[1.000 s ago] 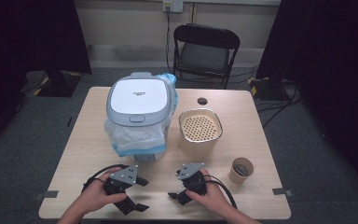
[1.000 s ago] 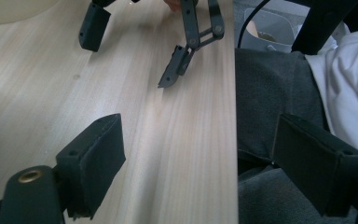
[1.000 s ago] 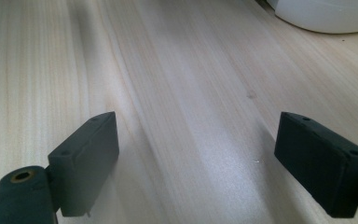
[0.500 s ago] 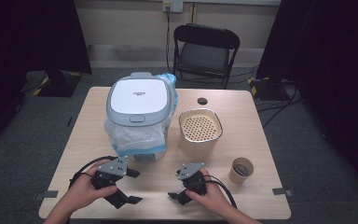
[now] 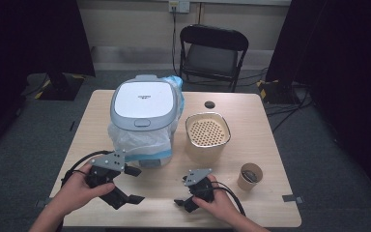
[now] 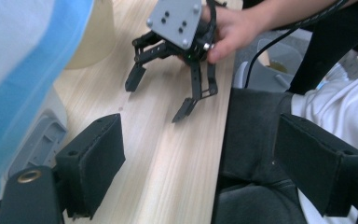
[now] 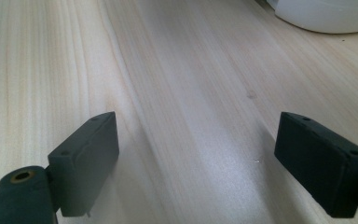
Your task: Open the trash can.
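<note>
The left gripper (image 5: 125, 186) hovered near the counter (image 5: 270, 145) edge, jaws spread wide and empty, just before the bag-lined white bin (image 5: 145, 121); the right gripper (image 5: 186, 193) rested low, wide open, empty. A perforated beige container (image 5: 207, 135) and paper cup (image 5: 249, 176) stood further right.

The white-lidded cooker (image 5: 144, 104) stands upright at the table's back left, wrapped below in clear plastic with blue trim.
</note>
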`<state>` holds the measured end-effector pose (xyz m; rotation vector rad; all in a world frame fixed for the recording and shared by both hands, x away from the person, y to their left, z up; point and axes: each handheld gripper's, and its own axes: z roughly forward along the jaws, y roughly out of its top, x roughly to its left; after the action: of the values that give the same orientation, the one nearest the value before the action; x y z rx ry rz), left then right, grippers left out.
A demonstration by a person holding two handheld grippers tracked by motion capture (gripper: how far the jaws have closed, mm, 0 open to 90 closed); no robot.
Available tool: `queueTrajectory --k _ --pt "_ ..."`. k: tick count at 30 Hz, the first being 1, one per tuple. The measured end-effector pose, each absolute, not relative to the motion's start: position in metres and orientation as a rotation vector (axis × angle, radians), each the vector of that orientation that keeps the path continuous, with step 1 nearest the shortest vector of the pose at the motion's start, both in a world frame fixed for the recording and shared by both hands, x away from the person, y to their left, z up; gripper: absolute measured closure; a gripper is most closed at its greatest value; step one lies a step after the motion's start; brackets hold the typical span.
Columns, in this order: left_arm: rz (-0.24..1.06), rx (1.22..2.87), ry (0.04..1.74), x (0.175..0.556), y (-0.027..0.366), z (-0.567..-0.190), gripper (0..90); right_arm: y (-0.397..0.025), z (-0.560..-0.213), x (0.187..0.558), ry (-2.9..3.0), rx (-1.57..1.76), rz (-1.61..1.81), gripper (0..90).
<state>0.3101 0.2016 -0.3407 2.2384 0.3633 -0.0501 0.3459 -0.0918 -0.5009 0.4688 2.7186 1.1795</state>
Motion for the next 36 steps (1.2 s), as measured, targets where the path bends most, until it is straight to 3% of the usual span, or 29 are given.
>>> queueTrajectory --k 36 --pt "0.041 2.216 0.402 0.338 0.206 -0.253 15.9 -0.092 -0.501 0.346 2.721 0.474 1.174 13.0"
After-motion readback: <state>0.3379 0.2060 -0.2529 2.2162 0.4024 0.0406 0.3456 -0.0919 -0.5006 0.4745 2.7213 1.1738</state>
